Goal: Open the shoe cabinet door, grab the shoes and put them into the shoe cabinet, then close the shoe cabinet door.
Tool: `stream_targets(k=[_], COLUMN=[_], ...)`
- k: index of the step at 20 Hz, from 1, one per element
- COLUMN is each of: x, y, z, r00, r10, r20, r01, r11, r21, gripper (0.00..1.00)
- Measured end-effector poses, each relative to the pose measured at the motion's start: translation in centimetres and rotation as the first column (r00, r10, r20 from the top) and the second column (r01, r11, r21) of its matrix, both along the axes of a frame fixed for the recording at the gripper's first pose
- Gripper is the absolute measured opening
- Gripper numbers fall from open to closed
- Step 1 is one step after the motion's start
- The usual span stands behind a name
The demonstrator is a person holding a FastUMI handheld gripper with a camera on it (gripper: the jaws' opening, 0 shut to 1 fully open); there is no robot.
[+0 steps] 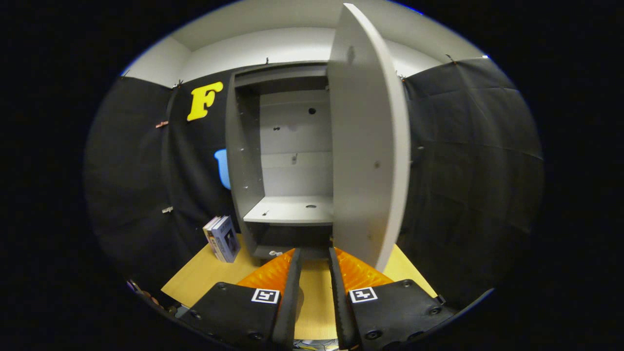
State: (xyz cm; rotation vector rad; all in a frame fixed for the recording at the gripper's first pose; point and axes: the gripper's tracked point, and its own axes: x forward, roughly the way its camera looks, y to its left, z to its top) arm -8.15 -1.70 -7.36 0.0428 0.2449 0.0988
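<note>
The tongs (314, 258), slightly apart and empty, hover over the desk (204, 275); straight ahead the shoe cabinet (287, 161) stands open, its door (368, 146) swung edge-on toward them, just right.

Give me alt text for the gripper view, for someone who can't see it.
A grey shoe cabinet stands with its door swung wide open, its shelf bare. The gripper points at the cabinet's base, fingers apart and holding nothing, just above a wooden table. A small stack of boxes leans left of the cabinet.
</note>
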Motion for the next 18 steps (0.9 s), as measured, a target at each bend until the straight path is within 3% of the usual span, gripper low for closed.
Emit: stream_targets(k=[2, 4, 8, 9, 11, 15, 18], x=[0.7, 1.3, 2.1, 2.2, 2.6, 3.1, 4.7], y=[3.0, 5.3, 8.4, 8.9, 9.8, 10.5, 10.5], z=[-3.0, -6.4, -14.1, -16.2, -20.2, -28.7, -34.1], r00=[0.995, 0.981, 0.936, 0.921, 0.890, 0.822, 0.794], r10=[0.060, 0.100, 0.145, 0.146, 0.152, 0.143, 0.102], r20=[-0.077, -0.165, -0.320, -0.361, -0.429, -0.552, -0.599], r01=[-0.059, -0.096, -0.128, -0.124, -0.125, -0.114, -0.065], r11=[0.998, 0.995, 0.989, 0.989, 0.988, 0.990, 0.994], r21=[0.018, 0.033, 0.073, 0.084, 0.092, 0.087, 0.084], gripper=[0.39, 0.46, 0.58, 0.68, 0.78, 0.79, 0.79])
